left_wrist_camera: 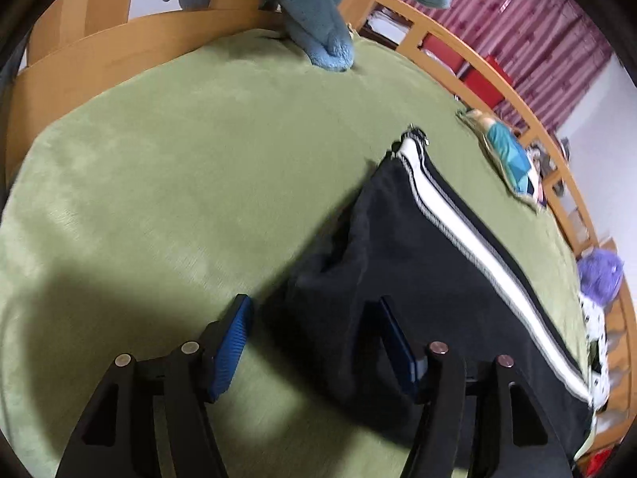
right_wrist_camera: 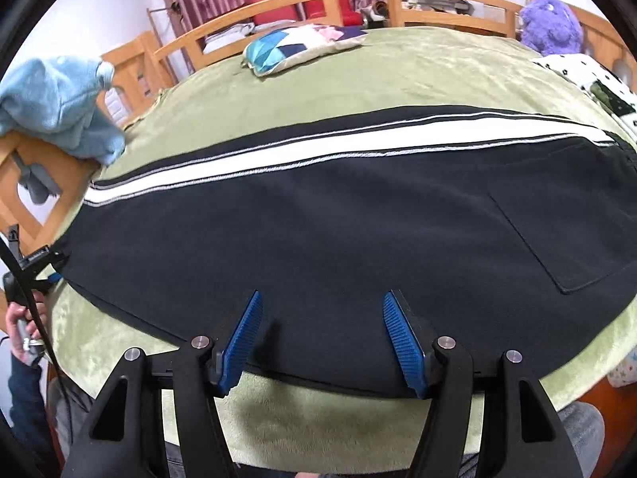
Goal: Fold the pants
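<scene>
Bright, even light; soft shadows under the jaws; slight blur, fisheye-warped edges.

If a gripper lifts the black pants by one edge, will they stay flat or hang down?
The black pants would probably hang down limply: they lie soft and flat on the green blanket, with creases near the left gripper. The fabric looks thick, so likely somewhat heavy. The matte surface should not slip much between ribbed pads.

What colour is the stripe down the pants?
White stripe on black pants; clearest in the right wrist view.
</scene>
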Demonstrator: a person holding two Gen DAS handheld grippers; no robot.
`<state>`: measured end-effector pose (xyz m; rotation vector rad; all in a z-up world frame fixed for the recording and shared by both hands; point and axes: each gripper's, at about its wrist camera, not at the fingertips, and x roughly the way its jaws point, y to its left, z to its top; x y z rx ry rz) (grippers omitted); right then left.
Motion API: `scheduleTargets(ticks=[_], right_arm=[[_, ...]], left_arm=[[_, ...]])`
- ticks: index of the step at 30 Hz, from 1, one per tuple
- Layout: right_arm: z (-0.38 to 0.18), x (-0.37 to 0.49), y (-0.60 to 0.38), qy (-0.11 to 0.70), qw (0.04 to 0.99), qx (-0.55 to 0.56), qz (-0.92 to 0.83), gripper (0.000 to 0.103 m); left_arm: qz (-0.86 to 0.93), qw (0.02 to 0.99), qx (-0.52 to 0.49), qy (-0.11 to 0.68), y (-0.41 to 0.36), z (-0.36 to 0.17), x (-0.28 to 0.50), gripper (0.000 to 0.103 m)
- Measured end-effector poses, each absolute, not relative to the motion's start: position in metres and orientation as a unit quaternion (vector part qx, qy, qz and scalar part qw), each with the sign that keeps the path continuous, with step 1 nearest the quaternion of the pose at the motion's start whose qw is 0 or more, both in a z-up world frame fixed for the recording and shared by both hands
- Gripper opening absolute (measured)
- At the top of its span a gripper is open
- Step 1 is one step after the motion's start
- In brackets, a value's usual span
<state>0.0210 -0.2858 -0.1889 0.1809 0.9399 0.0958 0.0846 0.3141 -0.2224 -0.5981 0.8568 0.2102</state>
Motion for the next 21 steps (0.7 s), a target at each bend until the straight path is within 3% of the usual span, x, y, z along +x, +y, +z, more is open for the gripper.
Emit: scheduleTargets(ticks=[1,3,6,8,11,17,21], right_arm=[[-0.187,0.018,-0.288,0.450,0.887,0.092,0.044,0.063],[-0.185,0.016,-0.289,0.448,0.888,0.096,0.041,0.063],[-0.181,0.015,-0.290,0.442,0.891,0.101,0.038,0.063],[-0.177,0.012,-0.292,0.433,0.894,0.106,0.041,0.063],[-0.170,0.010,-0.294,0.420,0.898,0.119,0.053,0.063],[-0.155,-0.005,-0.308,0.389,0.911,0.120,0.067,0.063],[-0.148,-0.023,-0.333,0.373,0.917,0.130,0.059,0.063]], left_arm=[[0.100,0.861,-0.286,0.408,0.313,-0.222,0.088,0.035],[0.086,0.862,-0.291,0.407,0.313,-0.217,0.093,0.023],[0.093,0.876,-0.282,0.381,0.306,-0.192,0.086,0.022],[0.115,0.895,-0.219,0.371,0.284,-0.166,0.086,0.021],[0.095,0.941,-0.101,0.308,0.227,-0.114,0.077,0.020],[-0.020,0.963,-0.044,0.267,0.119,-0.045,0.068,0.019],[-0.093,0.958,0.000,0.270,0.034,-0.031,0.064,0.019]])
